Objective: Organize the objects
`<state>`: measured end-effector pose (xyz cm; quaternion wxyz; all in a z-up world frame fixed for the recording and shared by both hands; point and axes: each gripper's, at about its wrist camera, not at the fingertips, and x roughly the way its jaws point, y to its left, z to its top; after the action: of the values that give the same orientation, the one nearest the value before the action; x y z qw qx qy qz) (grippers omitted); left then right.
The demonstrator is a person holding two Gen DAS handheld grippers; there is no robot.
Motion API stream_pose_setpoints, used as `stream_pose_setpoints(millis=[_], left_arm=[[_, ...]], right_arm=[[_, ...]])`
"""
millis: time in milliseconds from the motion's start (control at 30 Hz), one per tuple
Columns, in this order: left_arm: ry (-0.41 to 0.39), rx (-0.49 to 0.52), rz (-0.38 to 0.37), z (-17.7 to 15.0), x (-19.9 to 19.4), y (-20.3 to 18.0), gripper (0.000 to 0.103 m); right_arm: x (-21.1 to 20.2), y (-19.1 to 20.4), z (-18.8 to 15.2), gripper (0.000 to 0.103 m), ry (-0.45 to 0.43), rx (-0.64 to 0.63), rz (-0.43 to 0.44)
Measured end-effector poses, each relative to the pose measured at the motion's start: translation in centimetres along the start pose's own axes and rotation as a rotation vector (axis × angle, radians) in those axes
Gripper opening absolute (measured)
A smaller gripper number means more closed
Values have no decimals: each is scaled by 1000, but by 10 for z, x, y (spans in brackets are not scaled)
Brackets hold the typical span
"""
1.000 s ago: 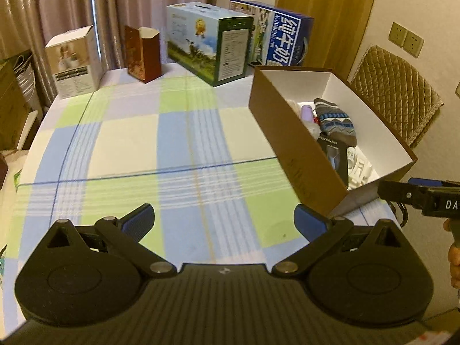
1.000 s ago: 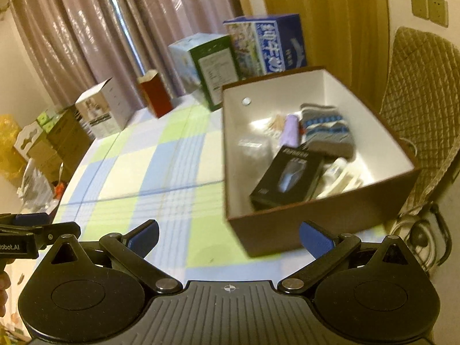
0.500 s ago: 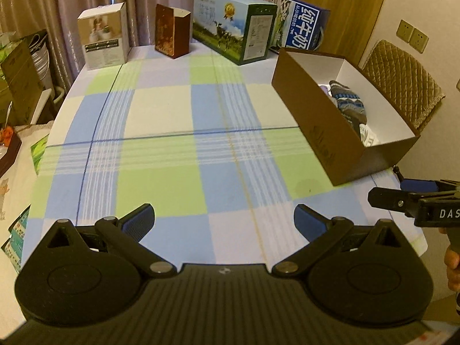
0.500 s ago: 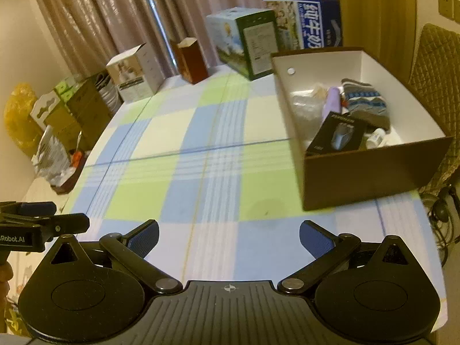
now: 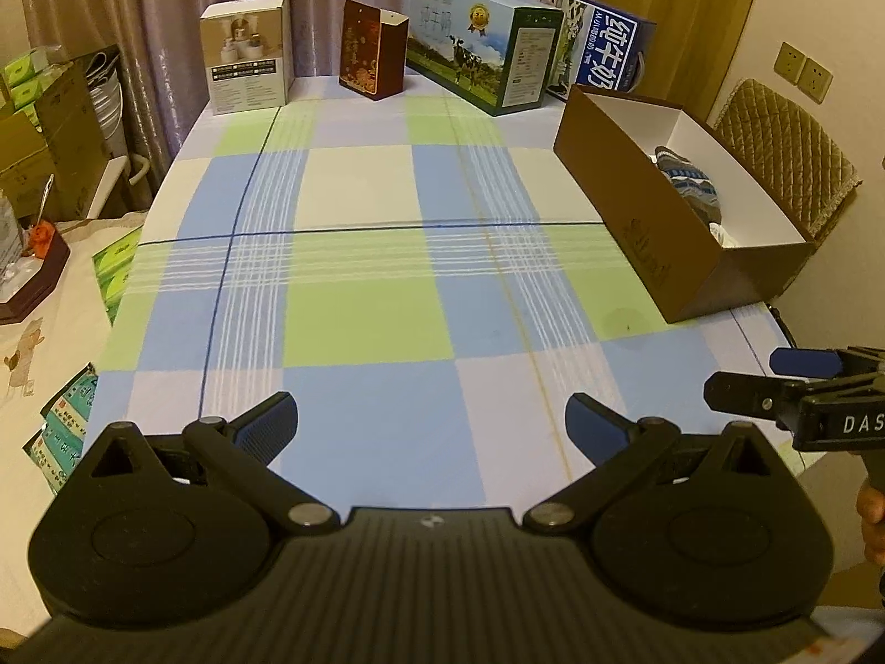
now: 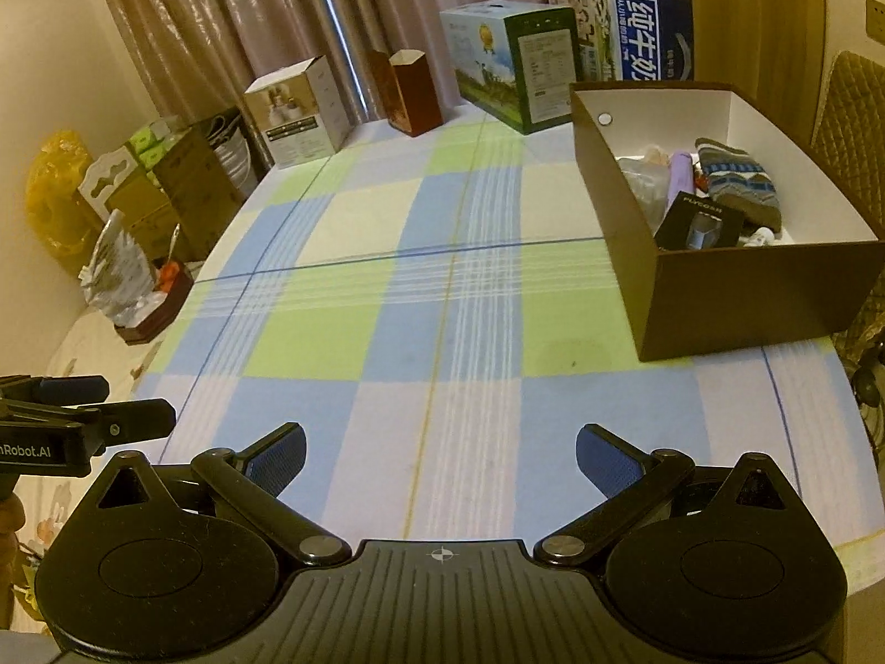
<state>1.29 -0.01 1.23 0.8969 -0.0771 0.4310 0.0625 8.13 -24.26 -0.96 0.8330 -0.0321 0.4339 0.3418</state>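
The tablecloth (image 5: 354,326) is checked in pale blue, lime green and cream, crossed by thin white and dark blue lines. At the right of the frame the open box (image 6: 746,299) is brown outside, white inside, holding a sock (image 6: 735,177) banded grey, blue and white and a black carton (image 6: 699,221). Both grippers are black with blue pads (image 5: 268,423).

Left gripper (image 5: 430,427) is hovering with jaws spread wide, gripping nothing. Right gripper (image 6: 441,459) is doing the same, level beside it. A hand (image 5: 873,520) is showing at each handle, mostly cropped
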Motion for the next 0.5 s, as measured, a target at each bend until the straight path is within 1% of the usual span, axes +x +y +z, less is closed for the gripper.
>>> stream_pose_setpoints(millis=[500], left_arm=[[-13,6,1,-19,-16,8,102]], right_arm=[[-9,13,-14,101,-11,-2,-1]])
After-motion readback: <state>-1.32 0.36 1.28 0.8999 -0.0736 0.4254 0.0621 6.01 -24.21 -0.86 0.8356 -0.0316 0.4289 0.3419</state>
